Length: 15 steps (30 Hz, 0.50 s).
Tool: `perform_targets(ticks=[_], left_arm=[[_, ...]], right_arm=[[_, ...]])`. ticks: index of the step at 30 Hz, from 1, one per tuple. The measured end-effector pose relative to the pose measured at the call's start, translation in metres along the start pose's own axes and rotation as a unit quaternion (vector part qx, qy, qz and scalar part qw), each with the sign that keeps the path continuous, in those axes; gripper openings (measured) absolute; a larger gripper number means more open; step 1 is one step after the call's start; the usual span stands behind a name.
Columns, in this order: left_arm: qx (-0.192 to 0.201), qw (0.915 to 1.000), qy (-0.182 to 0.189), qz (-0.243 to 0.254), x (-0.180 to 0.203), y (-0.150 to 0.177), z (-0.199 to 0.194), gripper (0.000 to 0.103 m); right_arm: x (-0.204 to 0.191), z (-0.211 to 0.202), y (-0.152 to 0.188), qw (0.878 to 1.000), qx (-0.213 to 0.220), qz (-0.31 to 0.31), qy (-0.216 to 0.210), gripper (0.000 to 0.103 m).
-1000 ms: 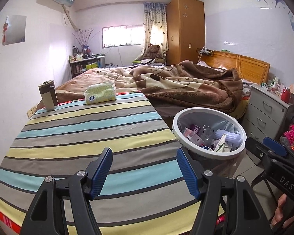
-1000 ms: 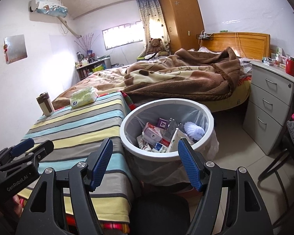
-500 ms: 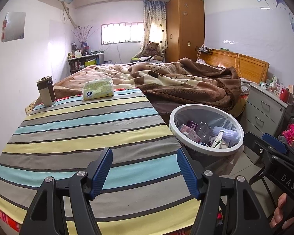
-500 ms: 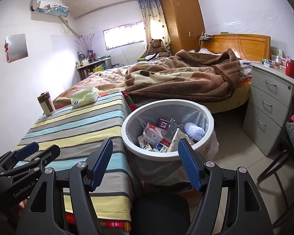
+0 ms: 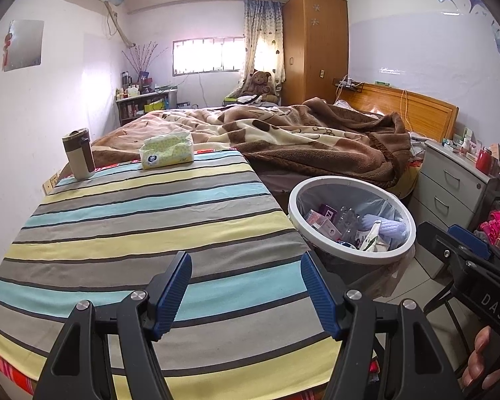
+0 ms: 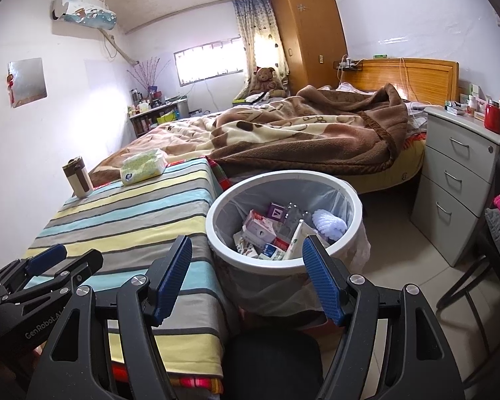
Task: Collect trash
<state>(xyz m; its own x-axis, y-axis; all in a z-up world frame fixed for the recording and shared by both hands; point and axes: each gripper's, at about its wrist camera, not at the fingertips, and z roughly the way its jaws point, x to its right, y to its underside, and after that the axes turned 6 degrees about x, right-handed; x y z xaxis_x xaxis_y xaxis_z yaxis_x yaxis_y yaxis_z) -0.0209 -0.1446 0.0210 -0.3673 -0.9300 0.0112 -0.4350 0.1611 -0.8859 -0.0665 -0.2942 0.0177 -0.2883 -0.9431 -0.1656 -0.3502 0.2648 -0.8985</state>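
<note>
Trash looks collected: bin (image 6: 283,233) at lower centre full, counter (image 5: 133,220) bare of litter. Left hand-held gripper (image 5: 246,290) and right hand-held gripper (image 6: 246,280) both wide, empty.

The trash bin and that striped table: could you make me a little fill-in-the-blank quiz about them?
1. The trash bin stands on the ____.
2. The tissue pack lies on the ____ tablecloth.
3. Beside the tissue pack stands a ____.
4. The left gripper holds ____.

Missing: floor; striped; tumbler; nothing
</note>
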Motion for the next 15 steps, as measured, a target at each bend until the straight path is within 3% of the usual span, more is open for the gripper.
perform_targets(ticks=[15], left_arm=[[0.001, 1.0000, 0.000, -0.002, -0.0009, -0.0010, -0.0006, 0.068]], right_arm=[[-0.0003, 0.0000, 0.0004, 1.000, -0.001, 0.000, 0.000, 0.070]])
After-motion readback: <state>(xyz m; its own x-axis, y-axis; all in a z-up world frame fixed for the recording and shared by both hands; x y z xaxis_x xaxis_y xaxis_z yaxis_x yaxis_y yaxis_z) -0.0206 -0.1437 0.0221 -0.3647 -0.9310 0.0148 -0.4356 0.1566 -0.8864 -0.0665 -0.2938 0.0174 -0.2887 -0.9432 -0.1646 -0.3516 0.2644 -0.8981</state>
